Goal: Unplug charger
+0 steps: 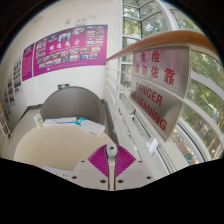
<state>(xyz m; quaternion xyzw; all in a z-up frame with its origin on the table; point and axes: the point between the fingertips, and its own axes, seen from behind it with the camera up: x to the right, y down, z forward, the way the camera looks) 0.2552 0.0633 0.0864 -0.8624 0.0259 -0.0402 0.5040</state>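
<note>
Charger cannot be told for certain in the gripper view. The likeliest candidate is a small white block (150, 145) fixed low on the white panelling just ahead of the tool and to its right, but it is too small to tell whether it is a plug, and no cable shows. It lies apart from the fingers, not between them.

The tool (112, 152) points forward over the near right edge of a pale, rounded bench (40, 150). Its two magenta pads (100, 161) angle in toward each other, and the fingertips stand close together with only a thin grey sliver between them. Nothing is held there, so the tool reads as closed on nothing.

At the far edge of the bench, beyond the fingers and to their left, lies a flat light-blue thing (76, 121), and a small dark object (38, 120) stands near the far left edge. Neither can be identified.

To the right of the tool a glass barrier carries a sign (160, 85) with red lettering that includes the words "DANGER" and "LEANING". Behind it are tall windows (205, 100) with green foliage outside. On the white wall beyond the bench hang purple posters (70, 48), well apart from the tool.
</note>
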